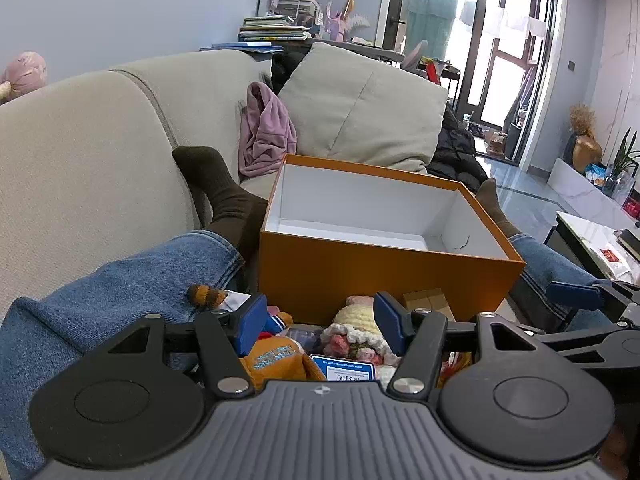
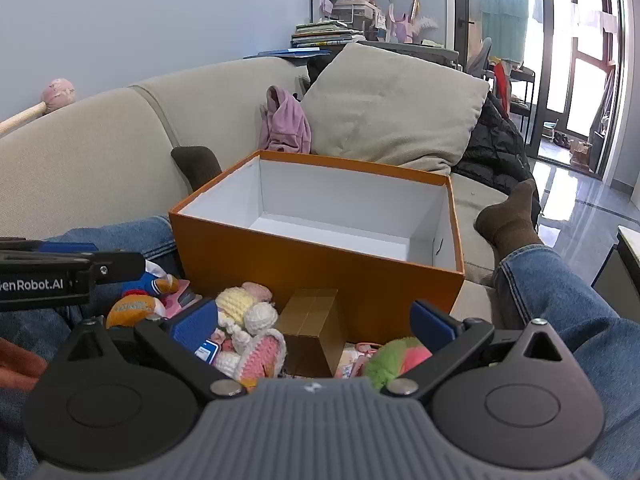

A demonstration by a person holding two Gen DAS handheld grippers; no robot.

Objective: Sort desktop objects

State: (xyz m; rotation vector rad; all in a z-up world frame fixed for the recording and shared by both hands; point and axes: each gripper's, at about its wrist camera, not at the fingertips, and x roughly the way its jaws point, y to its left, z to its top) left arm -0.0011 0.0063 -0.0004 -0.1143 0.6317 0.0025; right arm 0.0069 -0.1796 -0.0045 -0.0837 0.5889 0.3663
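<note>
While a person sits on a beige sofa with legs stretched out, one orange box (image 2: 320, 276) stands open between them, its white inside bare. Just in front of it lies a small heap: one gold carton (image 2: 312, 330), one crocheted doll (image 2: 248, 320), one orange plush toy (image 1: 276, 360), one green and pink plush (image 2: 394, 360). Left gripper (image 1: 320, 320) and right gripper (image 2: 316, 330) both hover above the heap, jaws spread wide, gripping nothing.
</note>
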